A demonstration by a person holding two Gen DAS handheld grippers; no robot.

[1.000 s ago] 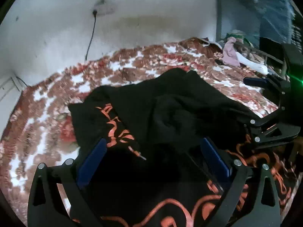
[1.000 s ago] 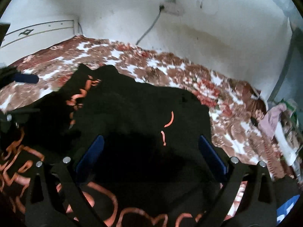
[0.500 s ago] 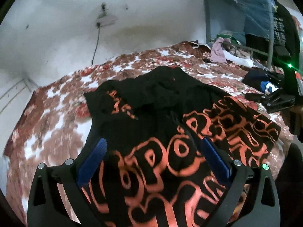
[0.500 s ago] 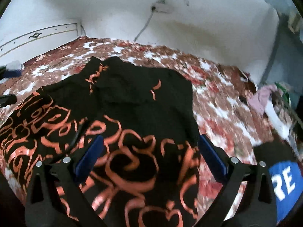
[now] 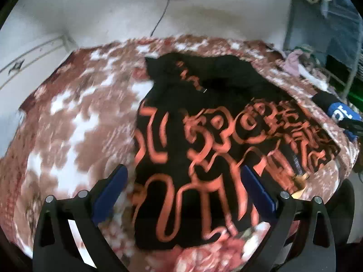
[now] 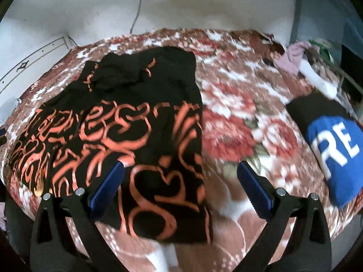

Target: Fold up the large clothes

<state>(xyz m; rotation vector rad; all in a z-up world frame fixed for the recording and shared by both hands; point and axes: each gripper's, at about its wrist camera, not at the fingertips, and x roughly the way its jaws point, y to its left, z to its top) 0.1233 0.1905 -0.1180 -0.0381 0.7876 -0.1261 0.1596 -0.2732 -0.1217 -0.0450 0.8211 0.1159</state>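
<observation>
Garment (image 5: 204, 149) in black and orange, one, flat on floral bedspread (image 5: 74, 122), left gripper (image 5: 185, 181) and right gripper (image 6: 180, 176) both spread apart, empty.

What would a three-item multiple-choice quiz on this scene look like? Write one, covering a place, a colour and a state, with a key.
1. Where does the black garment lie?
A. On the floral bedspread
B. On a chair
C. On the floor

2. What colour is the print on the black garment?
A. Green
B. Orange
C. White

3. How do the left gripper and right gripper stand?
A. Both open, holding nothing
B. Both clamped on cloth
C. One clamped on cloth

Key: 1 A, bedspread shows around the garment's edges; 2 B, orange swirls cover the black cloth; 3 A, each pair of blue pads stands wide apart above the bed.
</observation>
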